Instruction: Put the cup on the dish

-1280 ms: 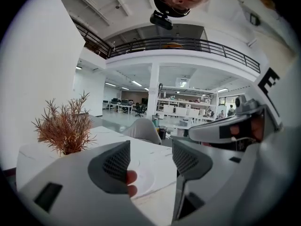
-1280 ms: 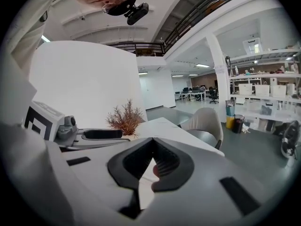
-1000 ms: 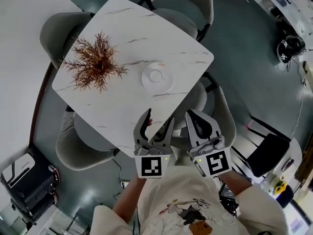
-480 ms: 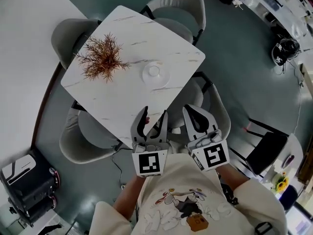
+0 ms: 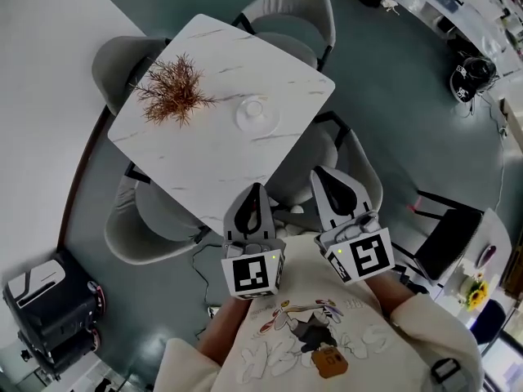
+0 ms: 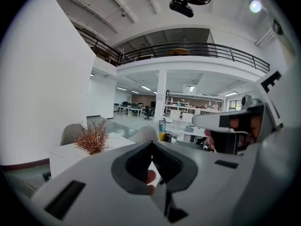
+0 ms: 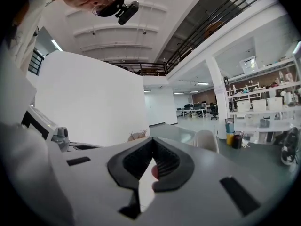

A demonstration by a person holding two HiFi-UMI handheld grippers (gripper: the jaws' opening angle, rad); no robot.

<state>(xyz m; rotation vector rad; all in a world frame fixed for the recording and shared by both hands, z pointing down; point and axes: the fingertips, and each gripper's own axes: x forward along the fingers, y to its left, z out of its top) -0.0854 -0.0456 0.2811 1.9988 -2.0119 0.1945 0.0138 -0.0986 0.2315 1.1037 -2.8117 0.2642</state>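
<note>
White cup (image 5: 254, 108), far beyond left gripper (image 5: 255, 191)

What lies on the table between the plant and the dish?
Nothing. In the head view, only bare marble tabletop separates the plant from the dish.
</note>
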